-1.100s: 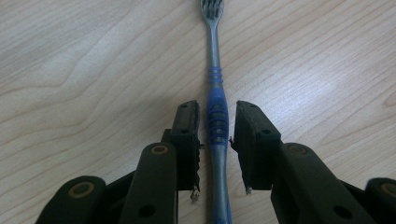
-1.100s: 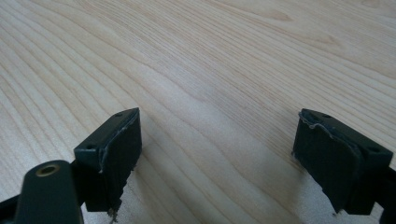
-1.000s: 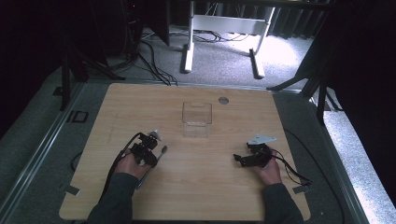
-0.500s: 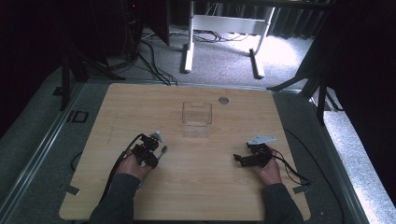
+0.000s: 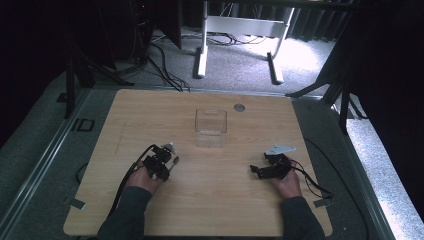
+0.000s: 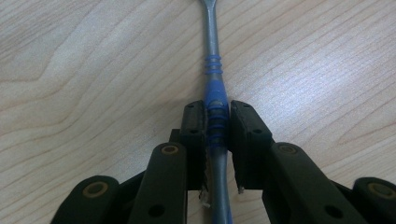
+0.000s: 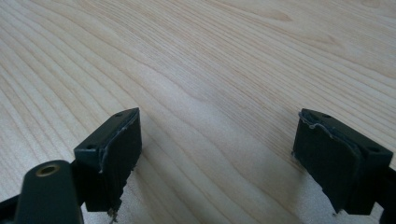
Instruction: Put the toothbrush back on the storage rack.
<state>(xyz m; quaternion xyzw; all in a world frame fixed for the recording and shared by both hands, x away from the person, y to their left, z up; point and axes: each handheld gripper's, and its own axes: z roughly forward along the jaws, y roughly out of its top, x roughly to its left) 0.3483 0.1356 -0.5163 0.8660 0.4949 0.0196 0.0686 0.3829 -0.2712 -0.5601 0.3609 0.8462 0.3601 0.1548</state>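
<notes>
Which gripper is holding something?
The left gripper: its jaws are shut on a blue-handled tool. The right gripper is open over bare table.

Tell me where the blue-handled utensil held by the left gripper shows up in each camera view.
High view: the blue-handled utensil pokes out of the left gripper, left of centre, its pale tip toward the clear container.
Left gripper view: it runs up the middle, clamped between the two black jaws.
Right gripper view: not in it; the right gripper has open jaws over bare wood.
Shared landmark: the wooden table, with the same light grain in every view.
</notes>
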